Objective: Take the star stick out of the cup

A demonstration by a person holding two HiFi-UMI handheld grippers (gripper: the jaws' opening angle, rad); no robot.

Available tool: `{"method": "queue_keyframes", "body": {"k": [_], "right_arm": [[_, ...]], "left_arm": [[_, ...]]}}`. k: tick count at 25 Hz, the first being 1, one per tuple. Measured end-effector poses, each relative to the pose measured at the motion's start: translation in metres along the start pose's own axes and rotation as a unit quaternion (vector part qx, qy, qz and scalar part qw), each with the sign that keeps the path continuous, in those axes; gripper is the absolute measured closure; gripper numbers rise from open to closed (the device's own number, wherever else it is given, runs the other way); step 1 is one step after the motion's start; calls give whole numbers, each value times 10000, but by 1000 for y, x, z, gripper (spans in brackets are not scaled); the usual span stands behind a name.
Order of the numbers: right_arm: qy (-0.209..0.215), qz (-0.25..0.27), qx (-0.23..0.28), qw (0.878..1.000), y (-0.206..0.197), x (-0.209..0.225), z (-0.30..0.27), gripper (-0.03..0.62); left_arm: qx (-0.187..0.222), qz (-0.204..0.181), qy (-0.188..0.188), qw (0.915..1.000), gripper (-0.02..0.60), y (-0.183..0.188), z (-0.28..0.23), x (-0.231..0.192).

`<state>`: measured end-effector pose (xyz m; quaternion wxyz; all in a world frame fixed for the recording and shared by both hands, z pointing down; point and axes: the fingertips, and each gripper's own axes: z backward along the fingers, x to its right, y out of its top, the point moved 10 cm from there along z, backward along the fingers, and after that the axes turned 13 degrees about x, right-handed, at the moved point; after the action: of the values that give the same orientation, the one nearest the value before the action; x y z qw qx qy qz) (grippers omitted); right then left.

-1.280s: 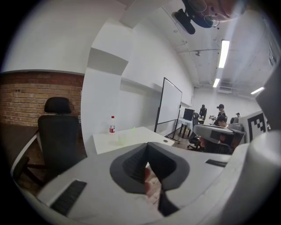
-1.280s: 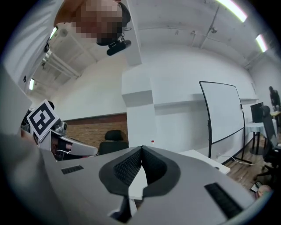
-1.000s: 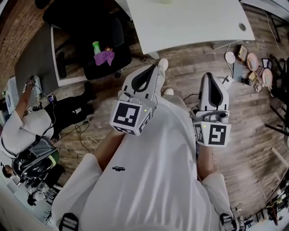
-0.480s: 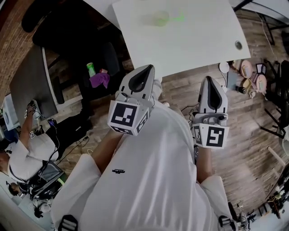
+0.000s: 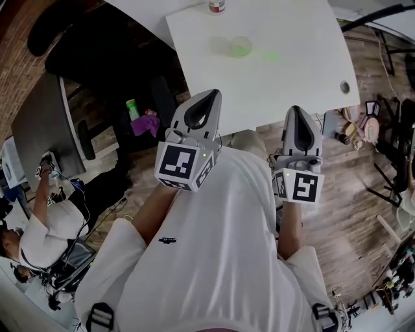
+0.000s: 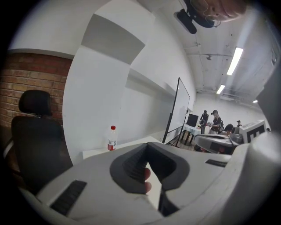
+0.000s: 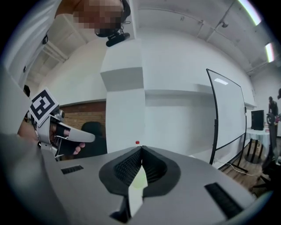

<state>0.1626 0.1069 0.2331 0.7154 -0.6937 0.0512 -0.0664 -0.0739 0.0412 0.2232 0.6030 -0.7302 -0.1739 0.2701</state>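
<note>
cup (image 5: 240, 47) stands well ahead of left gripper (image 5: 211, 94) and right gripper (image 5: 296, 109), both jaws closed, empty.

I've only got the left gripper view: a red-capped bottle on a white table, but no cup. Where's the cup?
Observer: The head view shows a pale green cup standing on the white table, nearer to us than the bottle and slightly to its right.
Operator: What are the right tongs doing?
Observer: The right tongs are shut, with nothing in them.
Operator: Which side lines up better with the cup?
Observer: The right. Its gripper view has the cup straight ahead, showing through the gap beneath the shut tips.
</note>
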Motion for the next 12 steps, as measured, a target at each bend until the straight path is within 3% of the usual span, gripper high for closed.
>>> {"method": "queue_keyframes", "body": {"k": [12], "right_arm": [[78,-203,-1,9998,-21,15,-61,591]], "left_arm": [[-297,109,27,9995,575,-19,-41,-19]]}}
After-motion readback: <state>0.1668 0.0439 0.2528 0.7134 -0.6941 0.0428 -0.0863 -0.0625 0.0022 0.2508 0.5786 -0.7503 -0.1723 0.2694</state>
